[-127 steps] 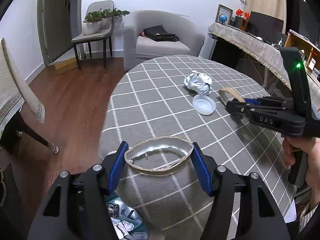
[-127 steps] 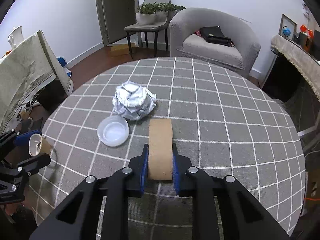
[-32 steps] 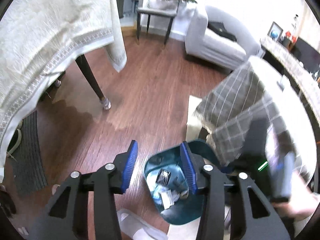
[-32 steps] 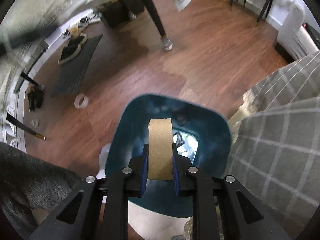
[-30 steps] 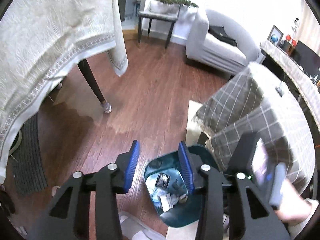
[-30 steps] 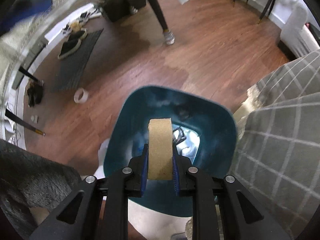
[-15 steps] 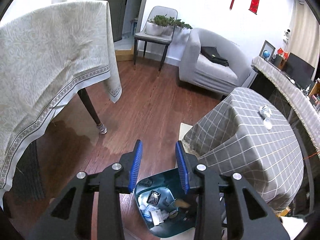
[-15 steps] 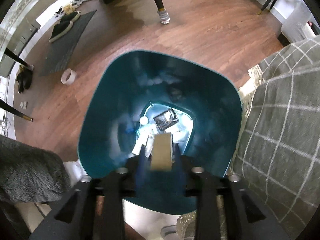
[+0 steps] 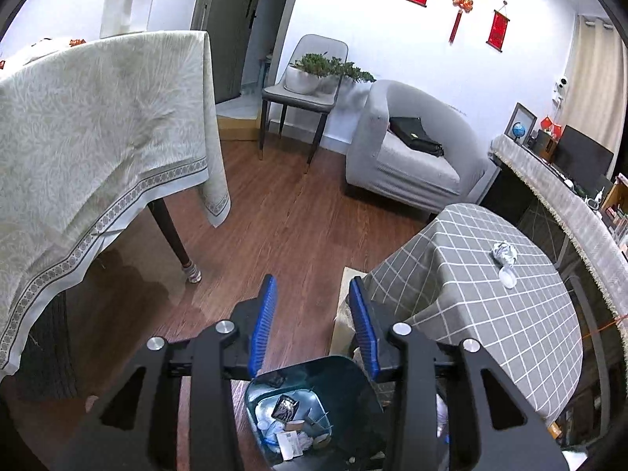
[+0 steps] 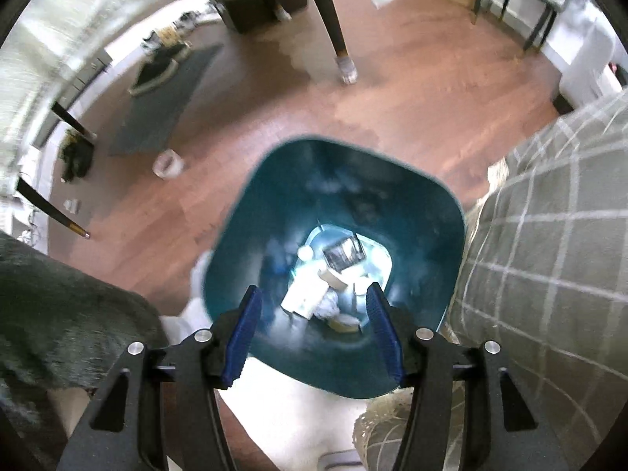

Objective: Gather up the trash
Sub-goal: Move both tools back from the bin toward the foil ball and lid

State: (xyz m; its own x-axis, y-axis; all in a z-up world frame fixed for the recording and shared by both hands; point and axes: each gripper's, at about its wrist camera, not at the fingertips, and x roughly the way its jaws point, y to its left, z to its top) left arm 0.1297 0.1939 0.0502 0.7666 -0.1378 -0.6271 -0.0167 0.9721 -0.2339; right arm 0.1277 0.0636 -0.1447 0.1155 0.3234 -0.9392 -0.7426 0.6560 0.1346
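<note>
A teal trash bin (image 9: 353, 384) stands on the wood floor beside the grey checked table (image 9: 490, 314). My left gripper (image 9: 313, 280) hangs above the bin's far side, its jaws opening with nothing between them. My right gripper (image 10: 314, 288) points down into the bin (image 10: 274, 196), jaws opening and empty. At the bin's bottom lie wrappers, paper and a brown cardboard roll (image 10: 333, 276). On the table's far end rest a crumpled foil ball (image 9: 503, 251) and a clear plastic lid (image 9: 508, 280).
A big table under a cream cloth (image 9: 98, 137) stands on the left, one leg (image 9: 172, 231) near the bin. Behind are a grey armchair (image 9: 408, 157) and a chair with plants (image 9: 306, 90). A tape roll (image 10: 168, 163) and a mat (image 10: 165, 106) lie on the floor.
My right gripper opened and the cardboard roll dropped into the bin. My left gripper rose and tilted up, so the table top with the foil ball came into view.
</note>
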